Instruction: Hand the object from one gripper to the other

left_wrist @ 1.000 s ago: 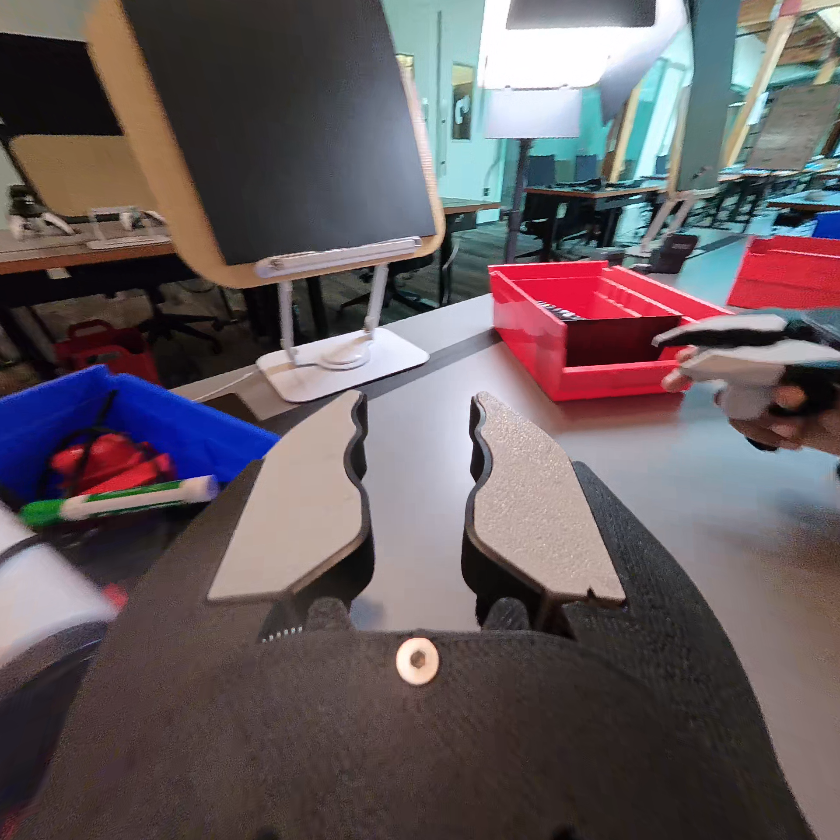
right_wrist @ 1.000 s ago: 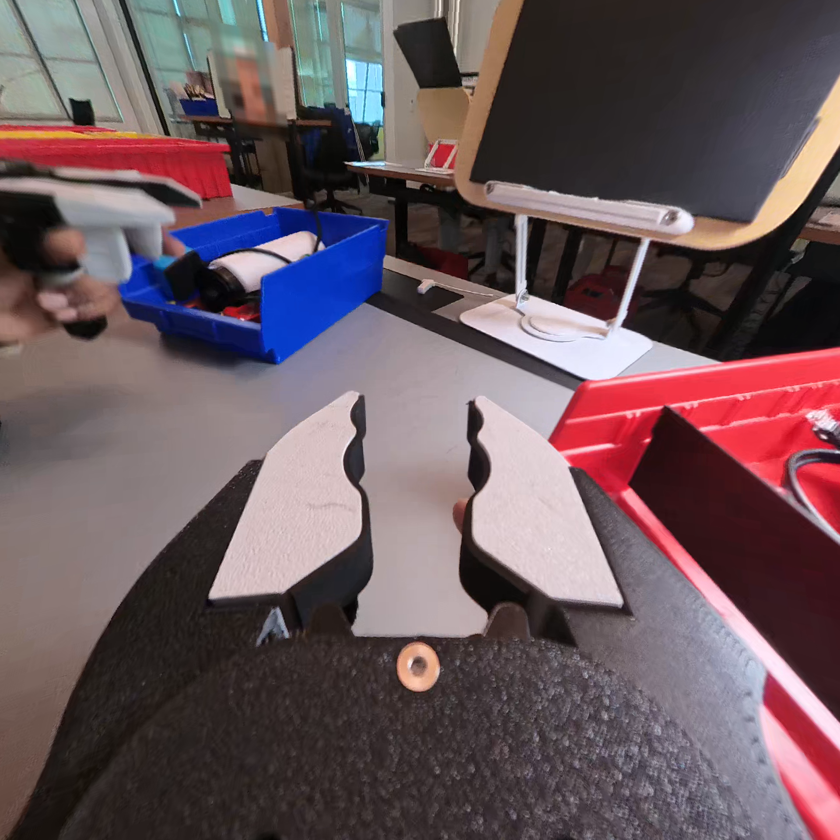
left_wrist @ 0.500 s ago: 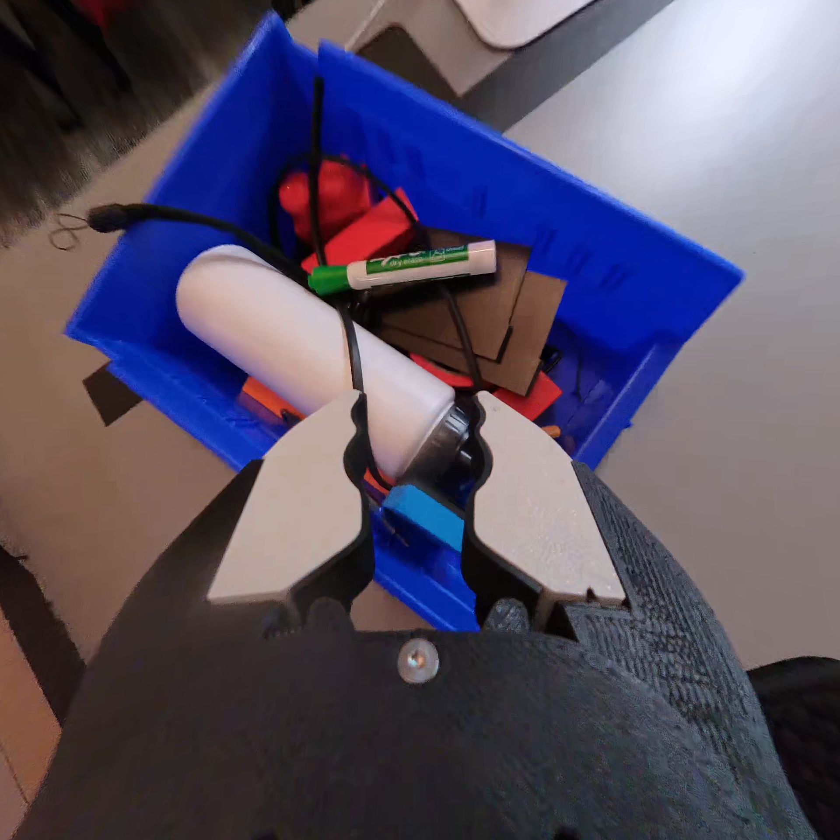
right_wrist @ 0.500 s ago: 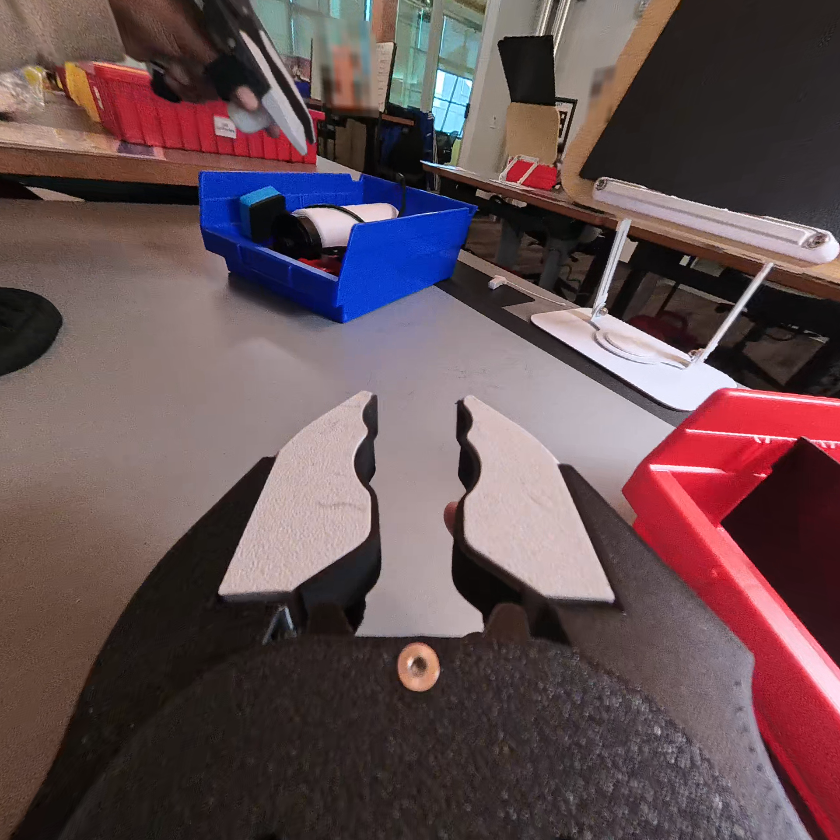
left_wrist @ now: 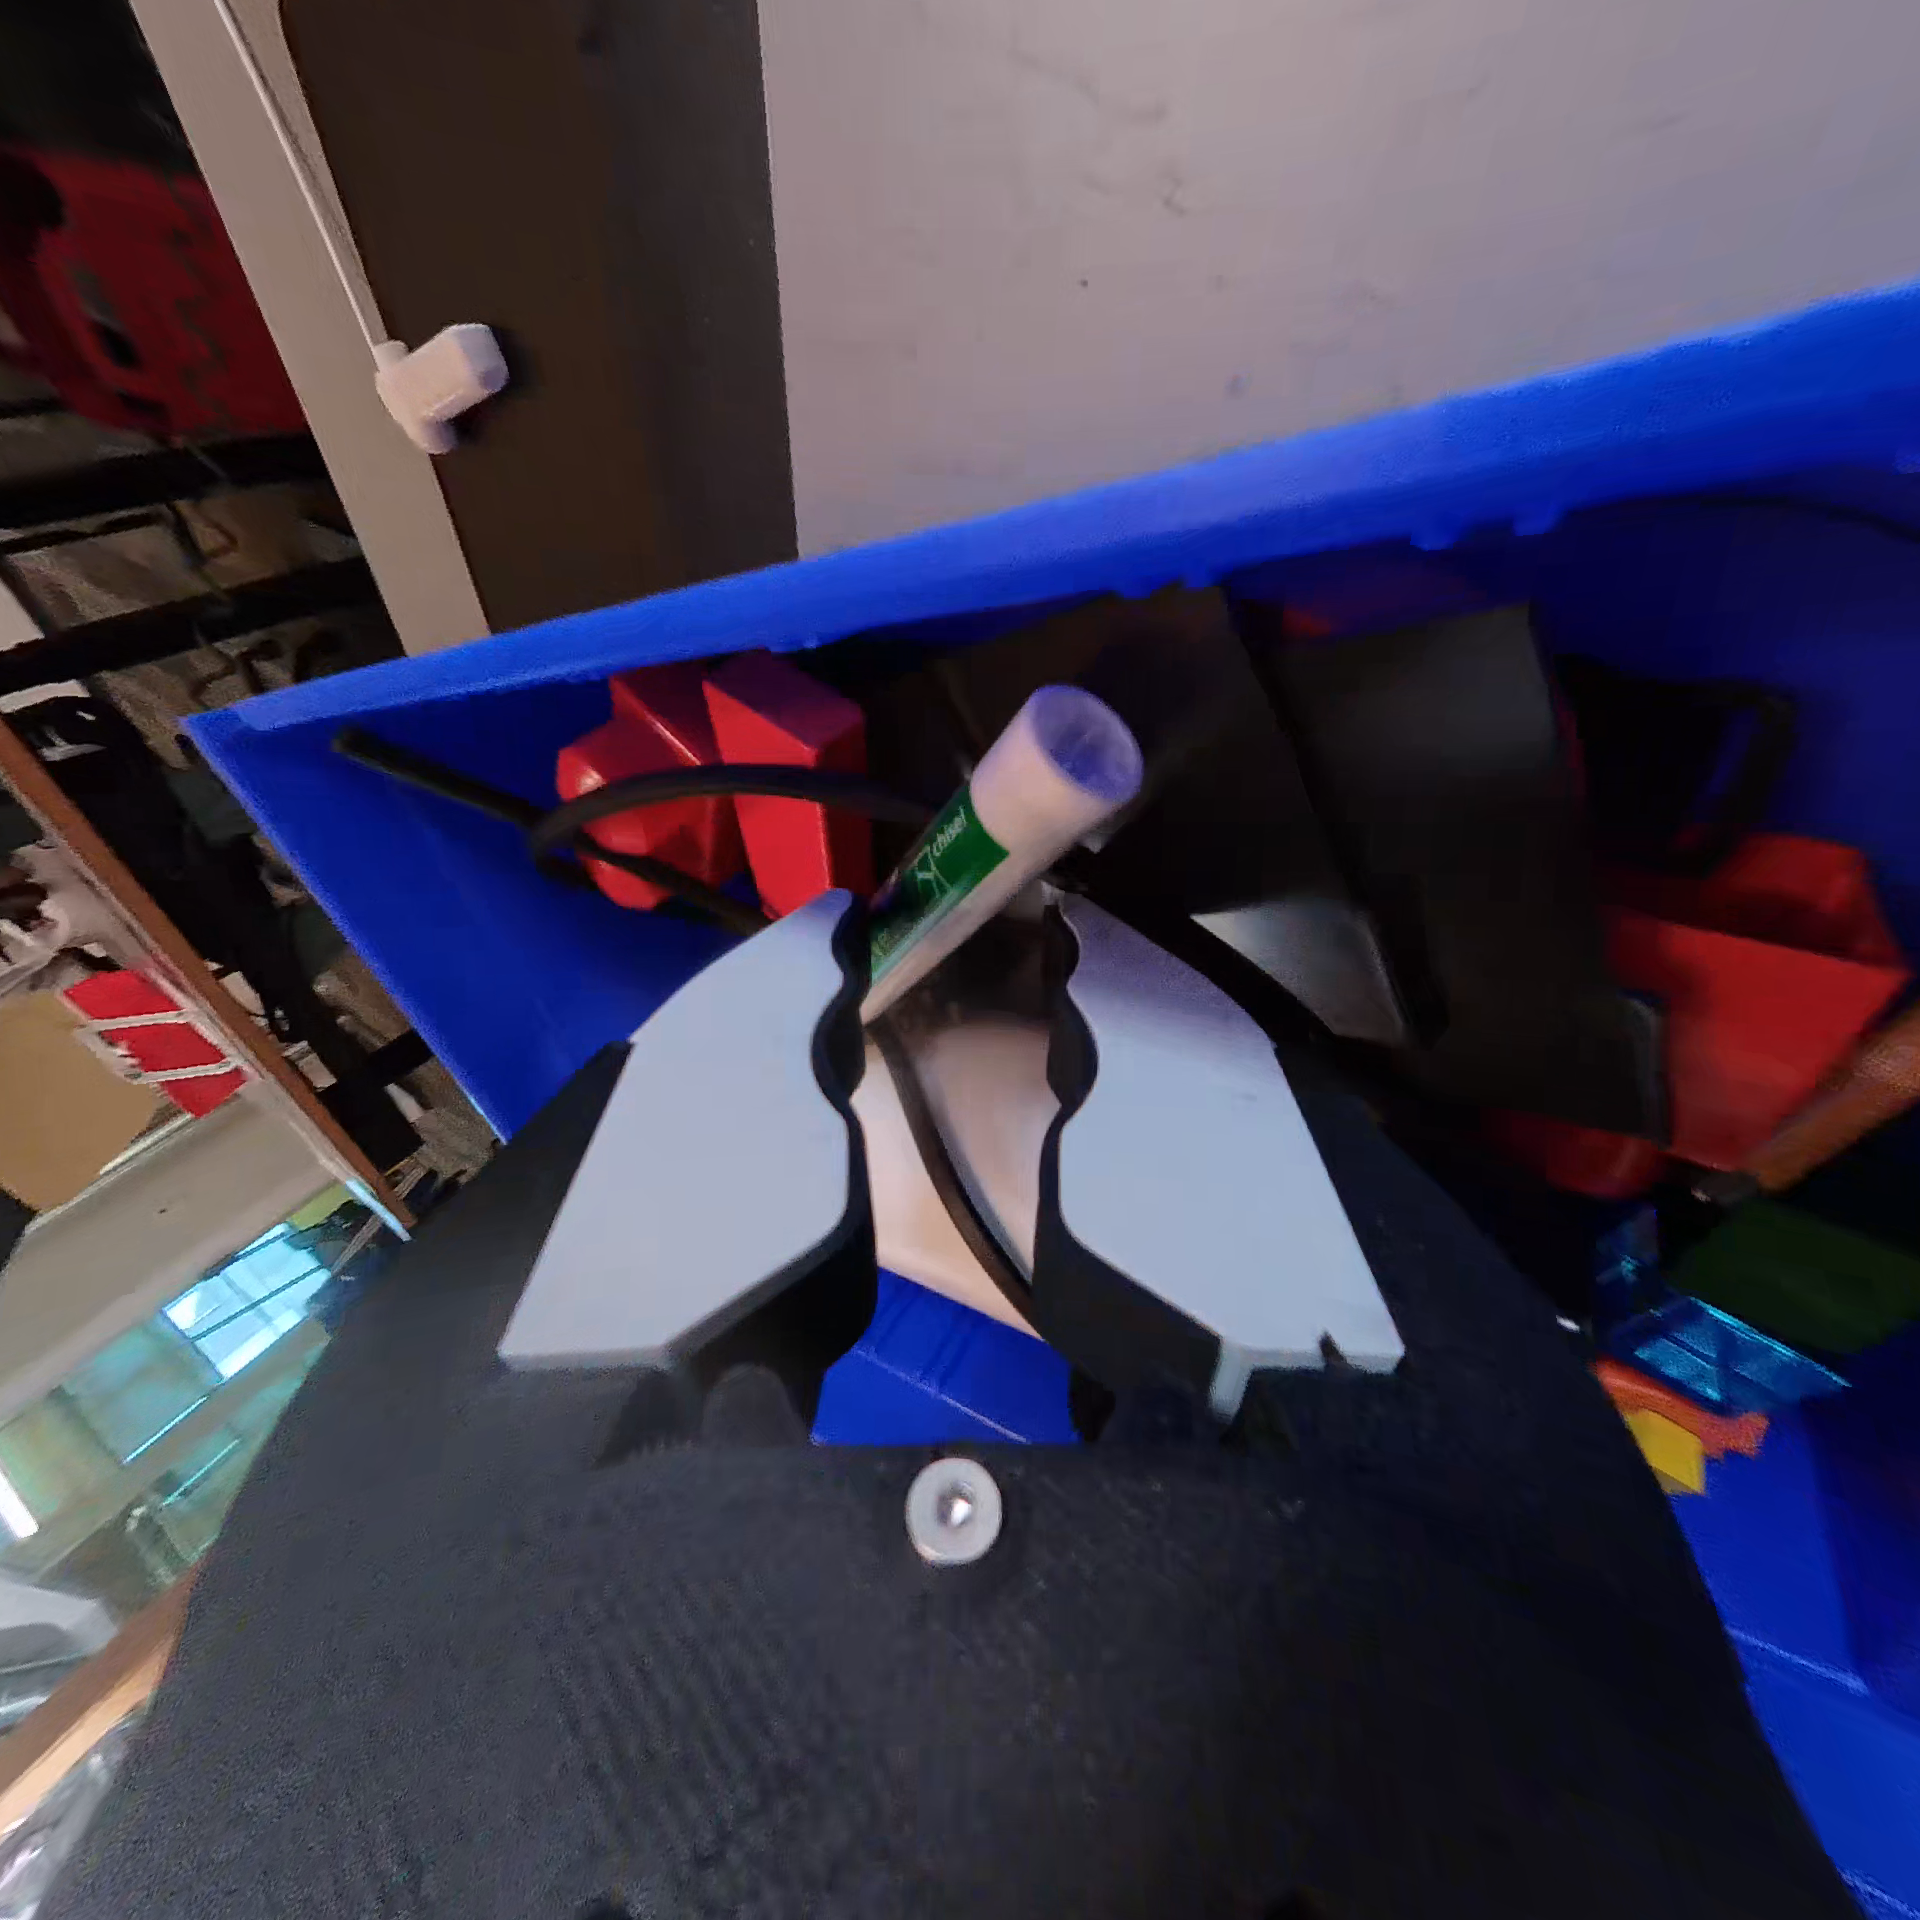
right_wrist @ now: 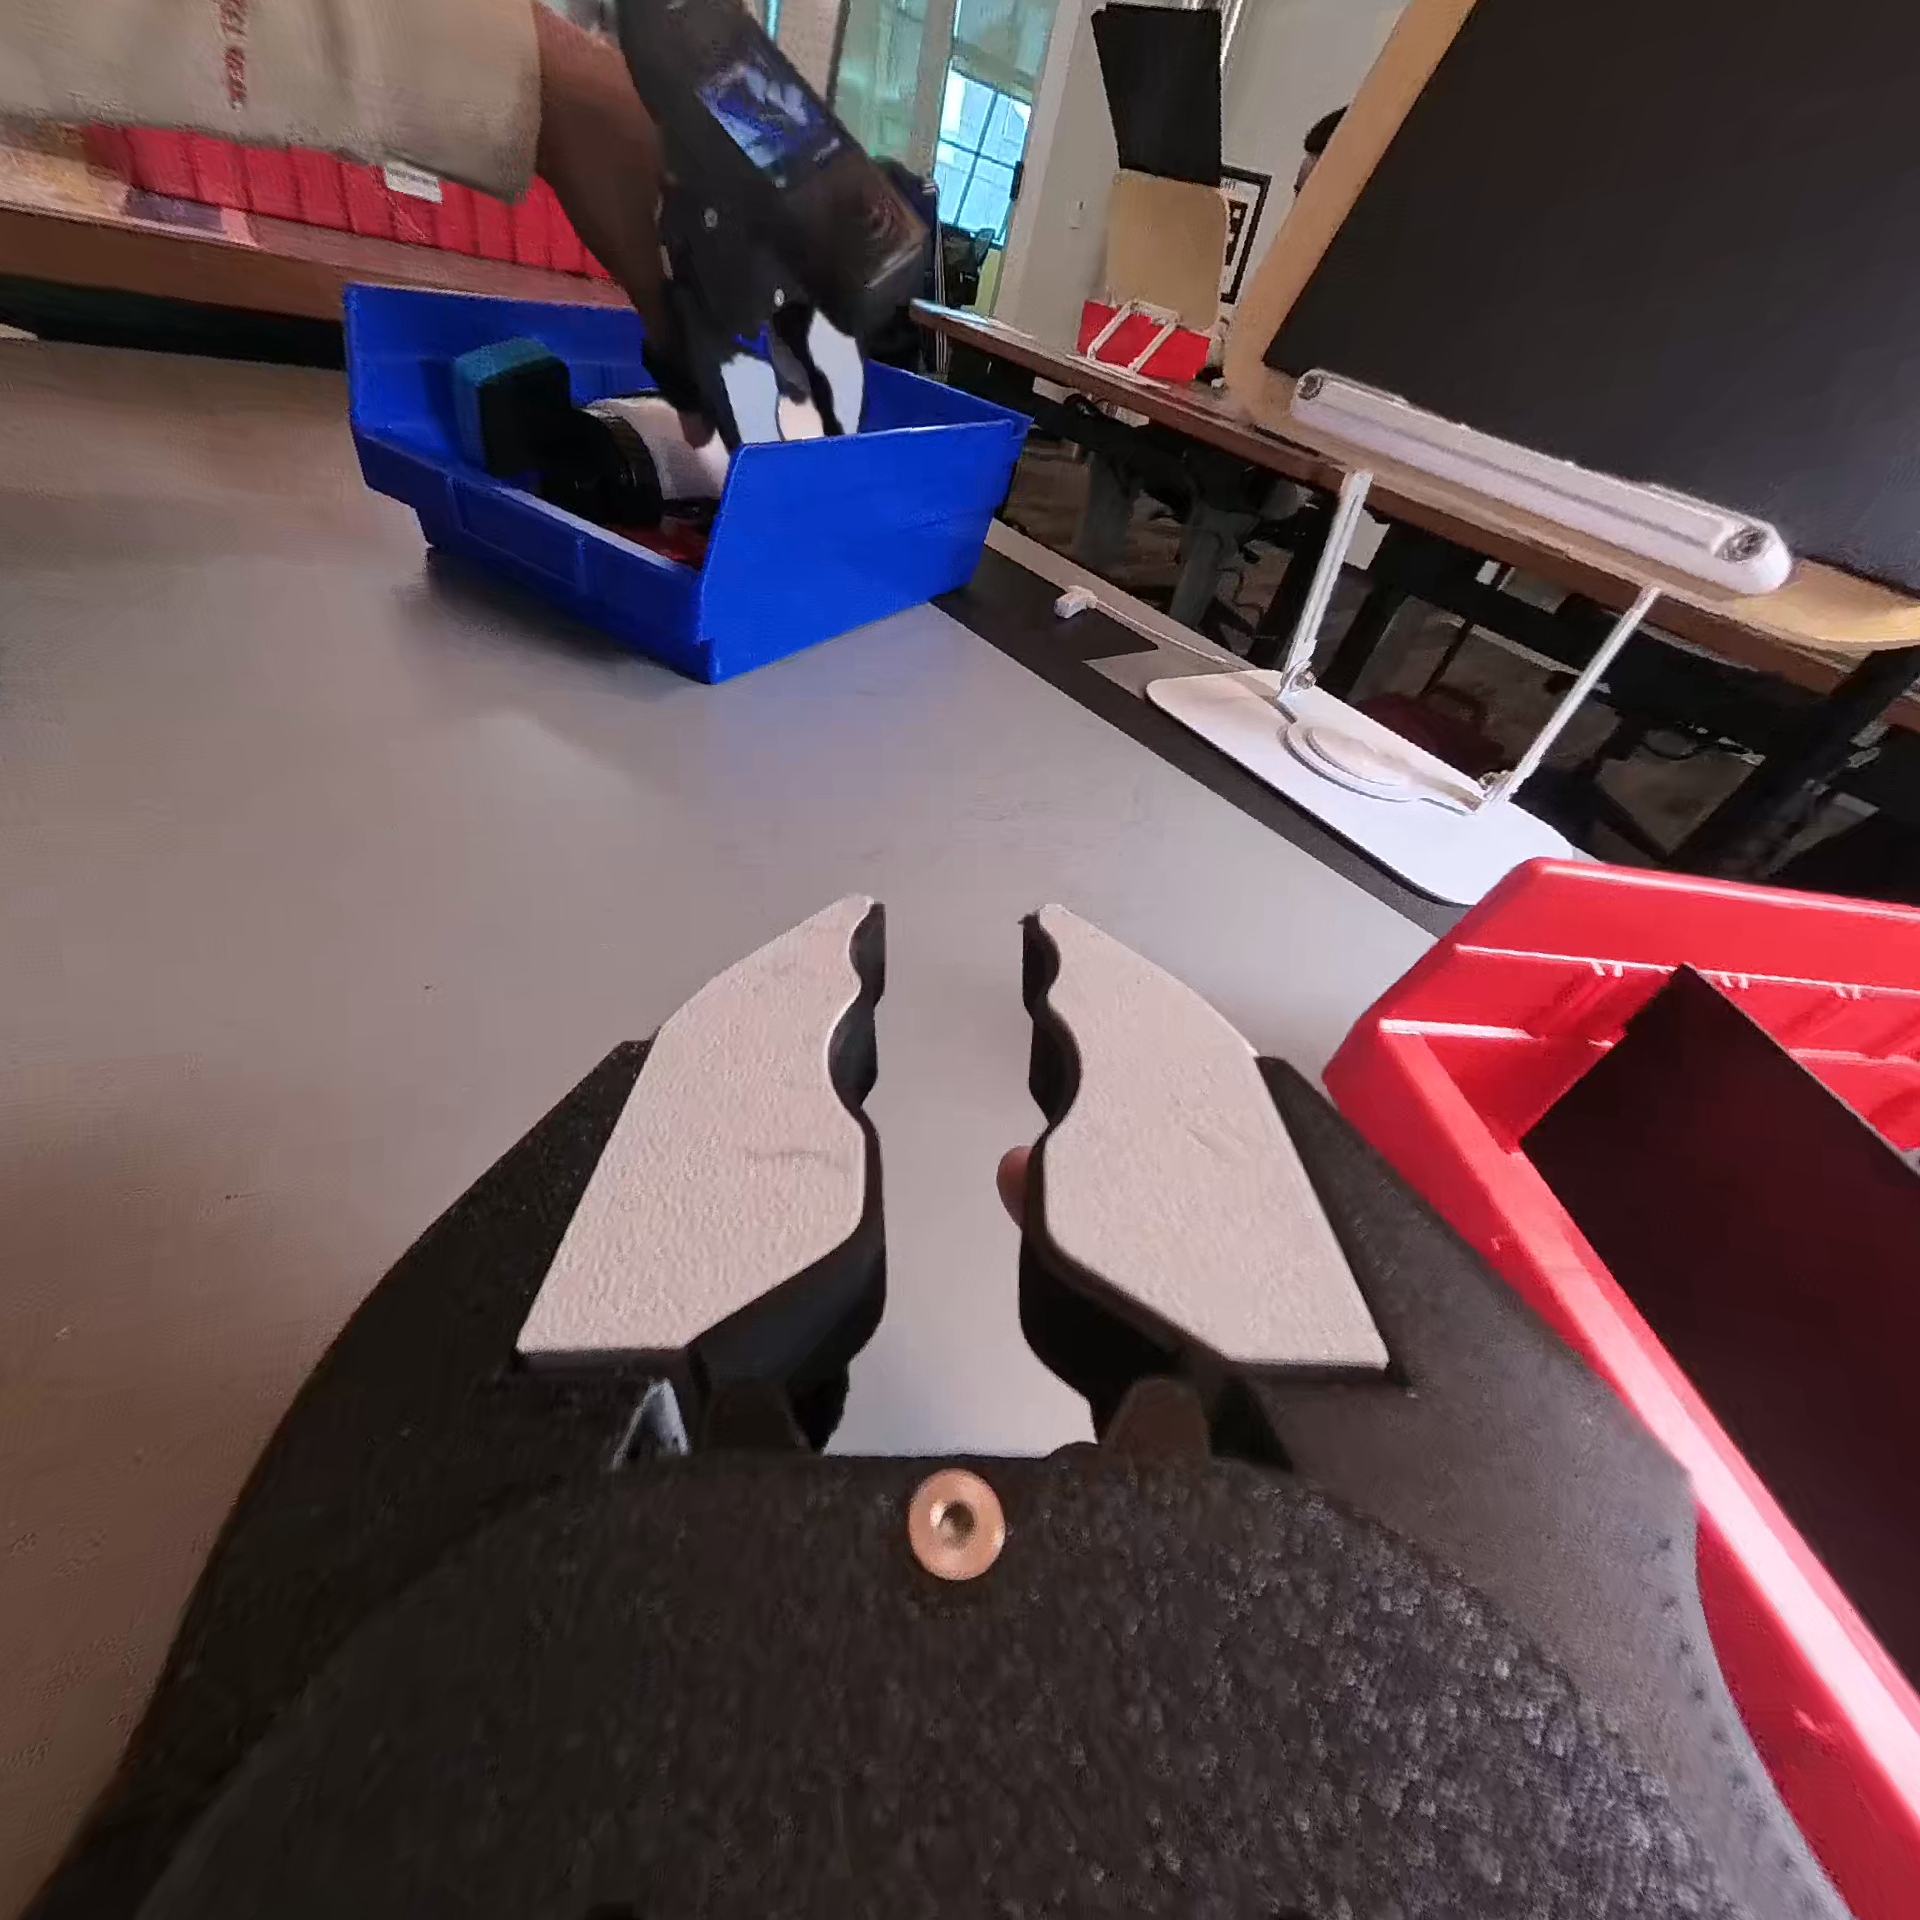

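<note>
In the left wrist view my left gripper [left_wrist: 948, 914] is open, down inside the blue bin [left_wrist: 1039, 561]. Its fingertips straddle a green-and-white marker [left_wrist: 997, 831] that lies tilted on the bin's contents, close to the left finger [left_wrist: 707, 1122]. The jaws do not clamp it. A white cylinder [left_wrist: 914, 1143] and a black cable [left_wrist: 727, 779] lie under the fingers. In the right wrist view my right gripper [right_wrist: 954, 920] is open and empty, low over the grey table [right_wrist: 416, 831]. The left gripper [right_wrist: 790, 384] shows far off, dipped into the blue bin [right_wrist: 831, 540].
The blue bin also holds red blocks [left_wrist: 727, 800], dark card pieces [left_wrist: 1403, 790] and a teal-topped block [right_wrist: 509, 400]. A red bin [right_wrist: 1558, 956] with a dark divider stands right of my right gripper. A white stand [right_wrist: 1371, 769] holding a black board is at the table's far edge. The tips of one gripper are about 40 cm away from the tips of the other.
My left gripper has swung over the blue bin and dropped into it, ending with its tips around the marker. My right gripper stays low over the table, its jaws slightly narrower.
</note>
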